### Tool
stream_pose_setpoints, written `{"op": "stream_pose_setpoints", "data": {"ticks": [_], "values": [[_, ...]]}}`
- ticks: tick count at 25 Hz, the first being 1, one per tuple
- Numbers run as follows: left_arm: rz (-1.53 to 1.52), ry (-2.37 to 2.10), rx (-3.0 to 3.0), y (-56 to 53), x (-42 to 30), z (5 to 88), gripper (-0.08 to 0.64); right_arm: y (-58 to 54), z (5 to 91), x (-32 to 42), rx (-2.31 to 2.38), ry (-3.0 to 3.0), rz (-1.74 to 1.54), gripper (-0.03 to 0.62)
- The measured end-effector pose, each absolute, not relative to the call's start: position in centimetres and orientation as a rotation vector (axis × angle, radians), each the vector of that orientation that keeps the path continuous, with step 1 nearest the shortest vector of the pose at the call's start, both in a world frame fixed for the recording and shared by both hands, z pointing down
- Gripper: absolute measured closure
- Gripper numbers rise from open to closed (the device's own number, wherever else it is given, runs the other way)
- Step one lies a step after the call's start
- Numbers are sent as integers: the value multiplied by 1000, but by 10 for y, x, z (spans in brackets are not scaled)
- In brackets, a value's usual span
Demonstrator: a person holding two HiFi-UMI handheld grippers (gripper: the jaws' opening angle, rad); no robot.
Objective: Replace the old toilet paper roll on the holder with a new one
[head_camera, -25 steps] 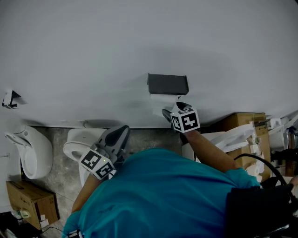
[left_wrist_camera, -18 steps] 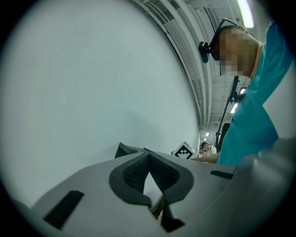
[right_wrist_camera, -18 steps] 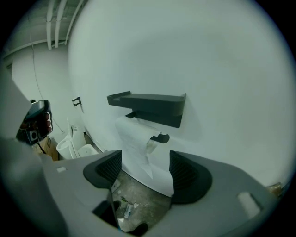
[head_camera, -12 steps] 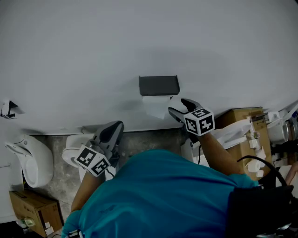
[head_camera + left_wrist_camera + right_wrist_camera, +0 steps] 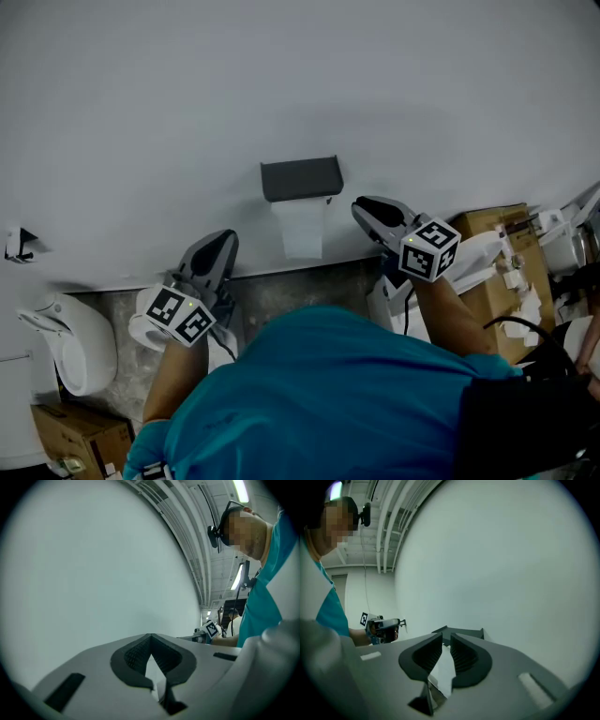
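On the white wall hangs a dark grey toilet paper holder (image 5: 301, 178), and a white paper sheet (image 5: 302, 228) hangs down below it. My right gripper (image 5: 367, 210) is just right of the holder, level with the sheet and apart from it. Its jaws are closing to a narrow gap with nothing between them. In the right gripper view the holder (image 5: 461, 633) shows just past the right gripper (image 5: 446, 638). My left gripper (image 5: 221, 242) is lower and to the left, shut and empty; its own view shows the left gripper (image 5: 150, 638) facing bare wall.
A white toilet (image 5: 141, 330) and another white fixture (image 5: 70, 342) stand at the lower left. Cardboard boxes sit at the right (image 5: 497, 281) and at the bottom left (image 5: 80, 441). White bags (image 5: 473, 258) lie beside the right box.
The right gripper has risen and moved from just under the holder out to its right, and its jaws have narrowed. The left gripper has risen a little. The hanging sheet now shows fully.
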State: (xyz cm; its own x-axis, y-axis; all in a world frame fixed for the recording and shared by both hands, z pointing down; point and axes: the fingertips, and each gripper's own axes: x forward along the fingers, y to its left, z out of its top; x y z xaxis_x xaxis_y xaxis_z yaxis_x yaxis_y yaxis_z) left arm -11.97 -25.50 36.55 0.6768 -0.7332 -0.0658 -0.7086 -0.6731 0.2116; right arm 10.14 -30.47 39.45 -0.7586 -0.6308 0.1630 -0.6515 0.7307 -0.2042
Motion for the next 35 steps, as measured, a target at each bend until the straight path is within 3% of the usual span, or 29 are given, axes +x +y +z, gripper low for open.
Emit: {"op": "stream_pose_setpoints", "data": {"ticks": [4, 35], "values": [[-214, -1192, 2720, -260, -114, 362, 554, -294, 385, 103, 997, -2931, 392, 588], [-212, -1209, 2718, -241, -113, 366, 554, -276, 382, 102, 933, -2978, 339, 591]]}}
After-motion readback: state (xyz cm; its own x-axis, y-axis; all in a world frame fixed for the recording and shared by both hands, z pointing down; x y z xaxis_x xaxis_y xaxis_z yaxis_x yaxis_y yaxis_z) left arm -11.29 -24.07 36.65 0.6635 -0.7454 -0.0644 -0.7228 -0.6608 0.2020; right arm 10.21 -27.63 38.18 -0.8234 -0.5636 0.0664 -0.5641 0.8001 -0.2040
